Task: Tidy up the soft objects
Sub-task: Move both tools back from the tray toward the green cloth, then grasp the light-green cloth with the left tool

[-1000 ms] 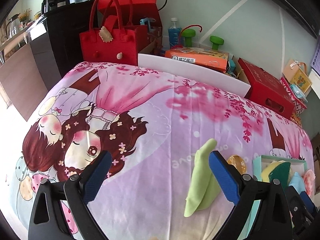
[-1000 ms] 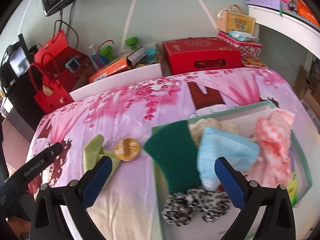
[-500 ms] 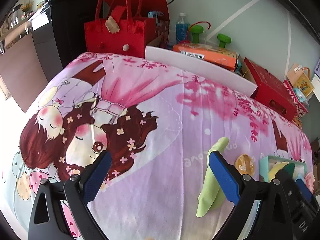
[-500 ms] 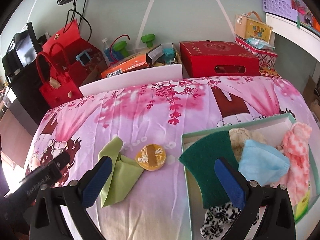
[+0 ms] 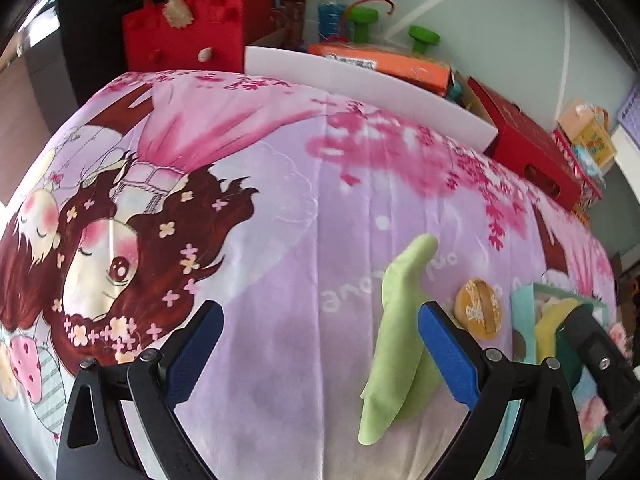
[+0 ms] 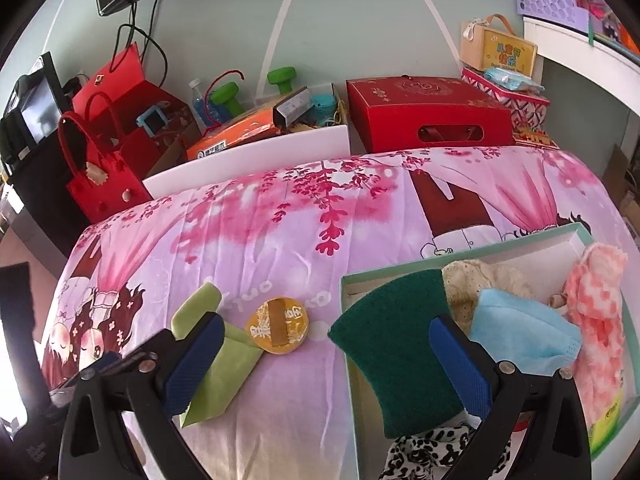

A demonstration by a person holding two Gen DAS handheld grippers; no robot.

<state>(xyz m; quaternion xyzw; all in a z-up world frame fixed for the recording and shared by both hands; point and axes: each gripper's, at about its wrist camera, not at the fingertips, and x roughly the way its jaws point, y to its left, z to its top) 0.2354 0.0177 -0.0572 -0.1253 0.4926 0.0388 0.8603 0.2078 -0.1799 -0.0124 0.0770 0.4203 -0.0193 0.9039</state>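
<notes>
A: Green cloth (image 6: 218, 354) was seen folded on the pink cartoon bedsheet (image 6: 280, 232), just left of a round yellow disc (image 6: 278, 330). Disc print was too blurred to be read.

B: Other writing?

A: Letters "ano" and "uo" were made out on the sheet print near the cloth, left wrist view. The orange box (image 6: 234, 134) behind the bed carried a label that was not legible. Chinese characters were seen on the small yellow case (image 6: 508, 50), unreadable.

B: Cloth versus tongs?

A: Left gripper (image 5: 316, 352) was spread wide, nothing held. The cloth (image 5: 396, 344) was placed at its right finger (image 5: 448, 356), partly behind it. Right gripper (image 6: 324, 364) was also spread wide and empty; the cloth was overlapped by its left finger (image 6: 194, 364), the disc framed between the fingers.

B: Room?

A: Bare sheet was left open to the left of the cloth. To the right, the mint-rimmed tray (image 6: 460, 256) was filled with a dark green pad (image 6: 396, 344), blue mask (image 6: 524, 332), pink knit (image 6: 596, 312), cream lace and a leopard-print piece. The pad was hung over the tray's left rim.
</notes>
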